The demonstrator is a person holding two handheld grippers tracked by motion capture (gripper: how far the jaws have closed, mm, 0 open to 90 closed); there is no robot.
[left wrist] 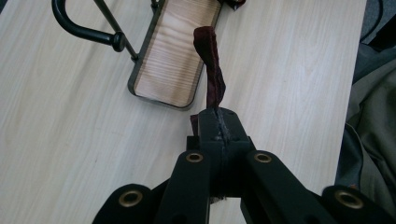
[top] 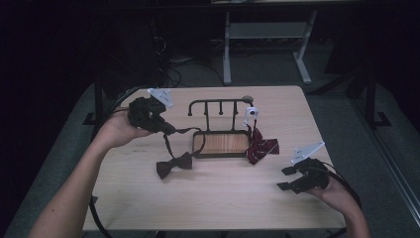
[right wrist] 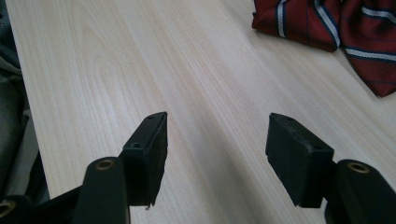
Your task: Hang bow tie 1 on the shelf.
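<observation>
Pinching the bow tie's strap (left wrist: 212, 70) in our left gripper (top: 166, 130), we rest our right gripper (top: 286, 177) spread apart near the striped tie (top: 261, 147).

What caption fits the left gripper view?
Left gripper pinching a dark red bow tie strap above the table, beside a wooden-based rack.

Clear tabletop nr right fingers (right wrist: 154, 144); rack (top: 220, 130) mid-table

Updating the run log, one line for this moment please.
left gripper: shut on bow tie strap | right gripper: open, idle | striped tie: beside rack
</observation>
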